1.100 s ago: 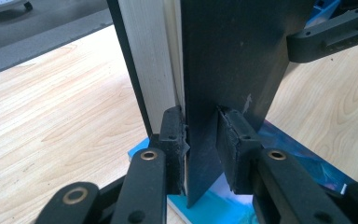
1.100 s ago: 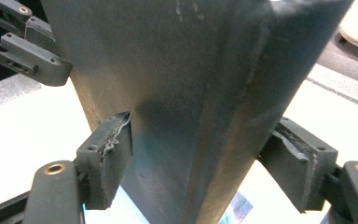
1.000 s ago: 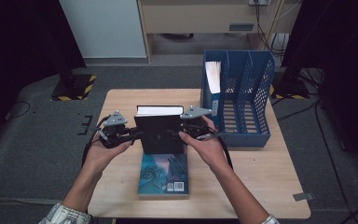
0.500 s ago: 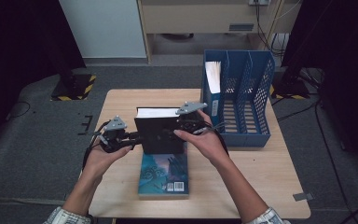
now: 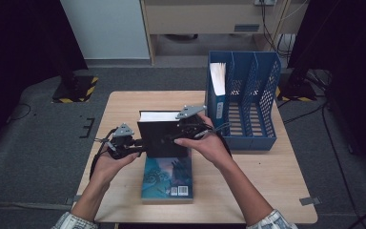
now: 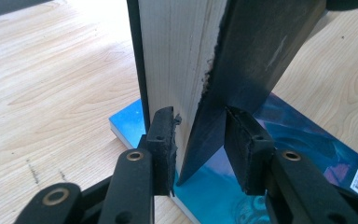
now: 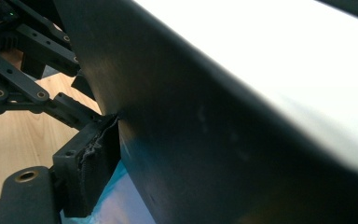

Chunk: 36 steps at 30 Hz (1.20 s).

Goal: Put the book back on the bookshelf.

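Observation:
A black book (image 5: 162, 138) stands upright over a blue book (image 5: 167, 179) that lies flat on the table. My left gripper (image 5: 140, 145) is at its lower left edge. In the left gripper view the jaws (image 6: 200, 144) have just been opening. Only the splayed front cover's corner (image 6: 205, 140) pokes between the pads, unpinched, with the blue book (image 6: 303, 140) below. My right gripper (image 5: 183, 133) is at the book's upper right. Its jaws have just been closing, and one pad (image 7: 91, 168) presses on the black cover (image 7: 214, 140). The other jaw is hidden behind the book.
A blue file rack (image 5: 248, 109) with several slots stands at the table's back right, with white papers (image 5: 218, 78) in its left slot. Bare wooden table (image 5: 276, 181) lies to the right and front. The floor around it is dark.
The left gripper has sunk a little along the book's left edge. The right gripper has shifted slightly left at the book's top right corner. The black book stays upright.

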{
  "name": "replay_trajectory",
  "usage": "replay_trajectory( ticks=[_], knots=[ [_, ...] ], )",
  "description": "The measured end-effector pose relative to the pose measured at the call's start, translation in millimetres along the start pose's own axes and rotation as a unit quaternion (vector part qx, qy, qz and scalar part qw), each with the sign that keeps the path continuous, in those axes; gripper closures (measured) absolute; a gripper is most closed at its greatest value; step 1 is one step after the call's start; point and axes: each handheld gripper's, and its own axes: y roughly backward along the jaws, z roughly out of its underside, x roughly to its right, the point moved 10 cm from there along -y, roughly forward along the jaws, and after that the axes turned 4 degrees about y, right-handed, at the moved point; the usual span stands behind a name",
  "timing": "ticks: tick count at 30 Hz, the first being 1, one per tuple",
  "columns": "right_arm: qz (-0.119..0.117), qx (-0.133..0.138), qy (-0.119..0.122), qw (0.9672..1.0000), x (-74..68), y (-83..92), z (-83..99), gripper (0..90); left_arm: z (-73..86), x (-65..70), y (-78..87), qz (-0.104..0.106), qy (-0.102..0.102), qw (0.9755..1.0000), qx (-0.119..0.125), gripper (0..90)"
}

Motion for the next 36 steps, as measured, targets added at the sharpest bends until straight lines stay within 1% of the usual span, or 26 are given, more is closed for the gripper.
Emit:
replay_trajectory(
  ticks=[2,7,11,13,16,17,21,26,31,35,36],
  knots=[
    [0.002,0.000,0.000,1.0000,0.6,-0.4,0.0,17.3,-0.6,-1.3,-0.2,-0.003,-0.001,1.0000,-0.002,63.5],
    [0.005,-0.004,0.005,1.0000,-1.0,3.7,1.6,22.8,-2.4,-6.5,-1.8,-0.007,0.006,1.0000,0.002,63.9],
    [0.010,0.002,0.007,0.9999,-2.4,6.4,2.7,25.2,-5.3,-11.3,-5.2,-0.009,0.013,0.9999,0.004,65.0],
    [0.014,0.002,0.005,0.9999,-3.4,7.3,3.3,26.3,-6.9,-13.7,-6.8,-0.012,0.012,0.9998,0.004,64.8],
    [0.023,0.007,-0.001,0.9997,-4.0,9.3,3.6,30.2,-8.6,-16.1,-8.4,-0.015,0.018,0.9997,0.004,64.2],
    [0.025,0.007,-0.003,0.9997,-4.2,9.8,3.5,30.8,-9.5,-17.6,-9.0,-0.017,0.015,0.9997,0.004,64.1],
    [0.024,0.004,-0.003,0.9997,-8.0,12.3,3.8,34.7,-11.6,-21.7,-11.2,-0.019,0.021,0.9996,0.005,63.5],
    [0.030,0.011,-0.006,0.9995,-7.3,14.6,4.4,41.6,-13.6,-25.4,-13.8,-0.020,0.024,0.9995,0.008,63.1],
    [0.026,0.014,-0.011,0.9995,-8.2,14.6,3.9,41.8,-14.8,-27.0,-15.5,-0.017,0.032,0.9993,0.011,62.7],
    [0.025,0.014,-0.013,0.9995,-8.8,13.7,3.2,41.6,-15.2,-27.7,-15.9,-0.018,0.030,0.9993,0.011,62.1],
    [0.033,0.021,-0.013,0.9991,-8.1,12.5,0.8,41.0,-15.0,-28.5,-15.8,-0.022,0.031,0.9992,0.014,60.7]
  ],
)
